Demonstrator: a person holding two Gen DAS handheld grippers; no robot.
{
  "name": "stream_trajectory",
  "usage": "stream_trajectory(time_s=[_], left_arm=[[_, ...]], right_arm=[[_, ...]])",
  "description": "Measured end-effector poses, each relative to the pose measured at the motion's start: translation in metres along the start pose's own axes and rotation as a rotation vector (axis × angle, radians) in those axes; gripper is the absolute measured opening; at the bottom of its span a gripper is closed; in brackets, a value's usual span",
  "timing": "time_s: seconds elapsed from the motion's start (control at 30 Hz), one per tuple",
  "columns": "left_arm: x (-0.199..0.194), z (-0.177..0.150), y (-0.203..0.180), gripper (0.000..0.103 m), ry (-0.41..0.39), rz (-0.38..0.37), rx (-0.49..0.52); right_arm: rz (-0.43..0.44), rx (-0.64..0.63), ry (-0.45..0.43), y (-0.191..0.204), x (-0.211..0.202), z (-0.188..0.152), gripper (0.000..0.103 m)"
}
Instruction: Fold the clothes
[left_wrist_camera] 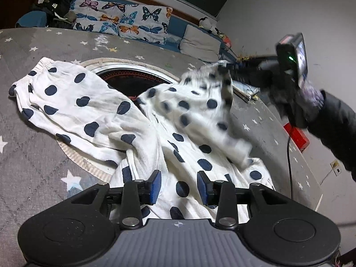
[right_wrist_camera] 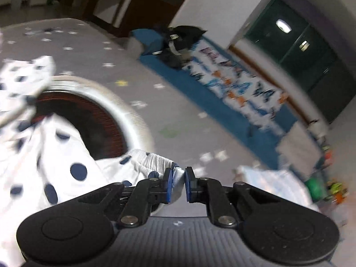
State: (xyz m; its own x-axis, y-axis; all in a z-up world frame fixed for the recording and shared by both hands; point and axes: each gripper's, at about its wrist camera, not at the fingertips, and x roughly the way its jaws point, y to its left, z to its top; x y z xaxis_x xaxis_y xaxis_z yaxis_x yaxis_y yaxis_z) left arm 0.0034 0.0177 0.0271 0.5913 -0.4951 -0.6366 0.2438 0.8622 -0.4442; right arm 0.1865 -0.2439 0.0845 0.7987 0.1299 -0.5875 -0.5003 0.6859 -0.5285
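Observation:
White trousers with dark blue dots (left_wrist_camera: 100, 111) lie spread on a grey star-patterned bed cover (left_wrist_camera: 33, 155). My left gripper (left_wrist_camera: 179, 185) is open, low over the cloth near its front end, with the fabric under and between the blue pads. My right gripper (right_wrist_camera: 178, 183) is shut on the elastic waistband (right_wrist_camera: 155, 161) of the trousers and holds that end lifted. In the left wrist view the right gripper (left_wrist_camera: 224, 77) shows at upper right, blurred, with the cloth hanging from it.
A round mat with a cream rim and dark centre (left_wrist_camera: 133, 77) lies under the trousers. Butterfly-print bedding (left_wrist_camera: 122, 22) and dark clothes (left_wrist_camera: 60, 6) lie along the far edge. A grey pillow (left_wrist_camera: 200, 44) lies at the back right. A red box (left_wrist_camera: 297, 136) sits right.

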Motion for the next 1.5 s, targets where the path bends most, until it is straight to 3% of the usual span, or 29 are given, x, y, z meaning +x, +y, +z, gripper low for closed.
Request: stream_trajectory(time_s=[0.13, 0.33, 0.43, 0.57, 0.67, 1.2, 1.5], left_arm=[[0.006, 0.000, 0.003, 0.041, 0.016, -0.001, -0.006], [0.009, 0.001, 0.005, 0.042, 0.023, -0.014, -0.009], [0.009, 0.002, 0.006, 0.044, 0.026, -0.021, -0.007], [0.011, 0.002, 0.005, 0.046, 0.028, -0.025, -0.002], [0.010, 0.002, 0.005, 0.046, 0.028, -0.024, -0.006], [0.010, -0.001, 0.010, 0.046, 0.028, -0.041, -0.008], [-0.010, 0.002, -0.001, 0.047, -0.019, -0.066, 0.015]], right_arm=[[-0.090, 0.003, -0.011, -0.020, 0.028, 0.007, 0.011], [-0.124, 0.183, 0.109, -0.052, 0.075, -0.006, 0.018], [-0.023, 0.348, 0.109, -0.065, 0.071, -0.014, 0.018], [0.222, 0.525, 0.153, -0.067, 0.076, -0.024, 0.018], [0.273, 0.573, 0.204, -0.063, 0.096, -0.025, 0.020], [0.235, 0.577, 0.207, -0.069, 0.160, 0.007, 0.048], [0.242, 0.515, 0.180, -0.064, 0.111, 0.013, 0.060]])
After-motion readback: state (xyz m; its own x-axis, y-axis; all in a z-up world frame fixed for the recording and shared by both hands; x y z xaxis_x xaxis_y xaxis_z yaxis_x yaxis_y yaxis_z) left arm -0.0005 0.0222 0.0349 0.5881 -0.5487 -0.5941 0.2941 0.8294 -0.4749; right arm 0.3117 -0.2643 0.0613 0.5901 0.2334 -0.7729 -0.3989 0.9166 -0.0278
